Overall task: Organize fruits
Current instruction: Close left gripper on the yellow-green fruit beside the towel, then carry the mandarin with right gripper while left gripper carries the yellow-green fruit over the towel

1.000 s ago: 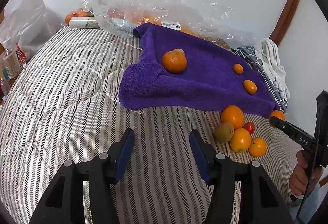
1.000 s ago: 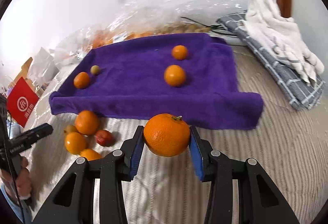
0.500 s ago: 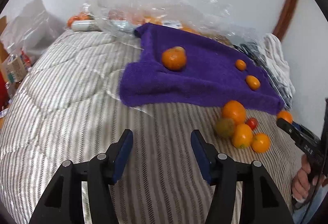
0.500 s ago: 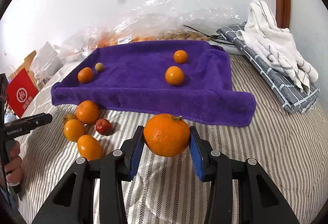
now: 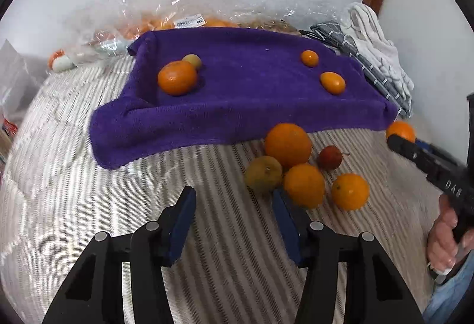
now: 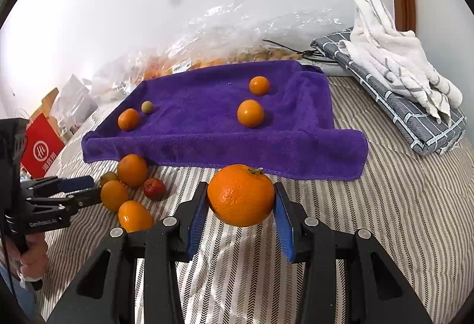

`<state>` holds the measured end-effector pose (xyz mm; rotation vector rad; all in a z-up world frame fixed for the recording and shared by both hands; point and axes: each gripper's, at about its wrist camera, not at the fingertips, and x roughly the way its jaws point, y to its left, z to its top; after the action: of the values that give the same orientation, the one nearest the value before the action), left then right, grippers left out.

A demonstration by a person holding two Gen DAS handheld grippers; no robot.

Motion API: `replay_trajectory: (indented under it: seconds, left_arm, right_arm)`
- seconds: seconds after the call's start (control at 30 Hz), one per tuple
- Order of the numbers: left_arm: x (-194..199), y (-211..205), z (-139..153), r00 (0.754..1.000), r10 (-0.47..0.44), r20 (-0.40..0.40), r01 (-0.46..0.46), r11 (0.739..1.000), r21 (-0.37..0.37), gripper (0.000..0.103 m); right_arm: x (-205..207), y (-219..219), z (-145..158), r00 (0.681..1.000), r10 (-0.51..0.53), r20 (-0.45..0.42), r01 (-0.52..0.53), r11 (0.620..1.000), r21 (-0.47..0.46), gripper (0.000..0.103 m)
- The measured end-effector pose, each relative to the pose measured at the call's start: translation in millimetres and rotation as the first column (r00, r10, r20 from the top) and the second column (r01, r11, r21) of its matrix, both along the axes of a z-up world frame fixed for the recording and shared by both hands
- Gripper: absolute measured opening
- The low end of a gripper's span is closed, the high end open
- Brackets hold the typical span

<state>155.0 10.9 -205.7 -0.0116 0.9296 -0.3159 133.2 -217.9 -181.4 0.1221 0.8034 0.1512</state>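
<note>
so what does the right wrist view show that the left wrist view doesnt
Only the right wrist view: the right gripper clamped on a large orange, a red sign, and the left gripper from the side.
Only the left wrist view: the left gripper's jaws head-on, nothing between them, having just been closing.
Both: the purple towel carrying four fruits, the loose fruit pile on the striped bedding, and the folded cloths.

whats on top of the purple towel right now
Four fruits lie on the purple towel: three orange ones and one small greenish one. Its underside is hidden.
</note>
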Motion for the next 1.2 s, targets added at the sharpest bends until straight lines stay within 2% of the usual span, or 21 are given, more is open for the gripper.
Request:
replay_trajectory:
  seconds: [0.17, 0.23, 0.3, 0.33, 0.43, 0.53, 0.7, 0.8, 0.9, 1.0, 1.2]
  left_arm:
    - [9, -12, 0, 1.0, -0.023, 0.006, 0.023, 1.0, -0.02, 0.05]
    - [11, -16, 0, 0.999, -0.031, 0.011, 0.032, 0.999, -0.03, 0.045]
    - [13, -19, 0, 0.999, -0.034, 0.008, 0.034, 0.998, -0.044, 0.03]
    - [14, -20, -1, 0.999, -0.036, 0.005, 0.036, 0.998, -0.049, 0.026]
    - [12, -18, -2, 0.999, -0.04, 0.022, 0.041, 0.997, -0.065, 0.026]
    - [6, -6, 5, 0.997, -0.038, 0.063, 0.047, 0.987, -0.151, 0.026]
    - [2, 14, 10, 0.994, 0.04, 0.101, -0.017, 0.975, -0.221, 0.026]
    - [-3, 25, 16, 0.984, 0.102, 0.145, -0.061, 0.963, -0.262, 0.026]
    - [-7, 29, 23, 0.971, 0.138, 0.197, -0.083, 0.961, -0.264, 0.026]
    - [-6, 31, 24, 0.968, 0.158, 0.197, -0.105, 0.961, -0.255, 0.026]
    - [-7, 37, 29, 0.944, 0.226, 0.241, -0.167, 0.956, -0.242, 0.026]
  right_arm:
    - [1, 2, -1, 1.0, 0.008, -0.004, -0.008, 1.0, -0.005, 0.043]
    - [0, 1, -1, 1.0, 0.007, -0.003, -0.007, 1.0, -0.001, 0.043]
    - [1, 2, -1, 1.0, 0.006, -0.007, -0.006, 1.0, 0.002, 0.043]
    - [1, 3, -2, 1.0, 0.006, -0.009, -0.006, 1.0, 0.001, 0.043]
    - [1, 3, -1, 1.0, 0.01, -0.008, -0.01, 1.0, 0.001, 0.043]
    - [1, 3, -2, 1.0, 0.011, -0.013, -0.011, 1.0, 0.008, 0.043]
    - [0, 5, -1, 1.0, 0.01, -0.006, -0.01, 1.0, -0.005, 0.043]
    - [0, 4, -1, 1.0, 0.003, -0.005, -0.003, 1.0, -0.007, 0.043]
    - [-1, 3, -1, 1.0, 0.006, 0.001, -0.006, 1.0, -0.009, 0.043]
    - [-1, 4, -1, 1.0, 0.004, -0.002, -0.004, 1.0, -0.01, 0.043]
    - [-1, 3, -1, 1.0, 0.005, 0.0, -0.005, 1.0, -0.009, 0.043]
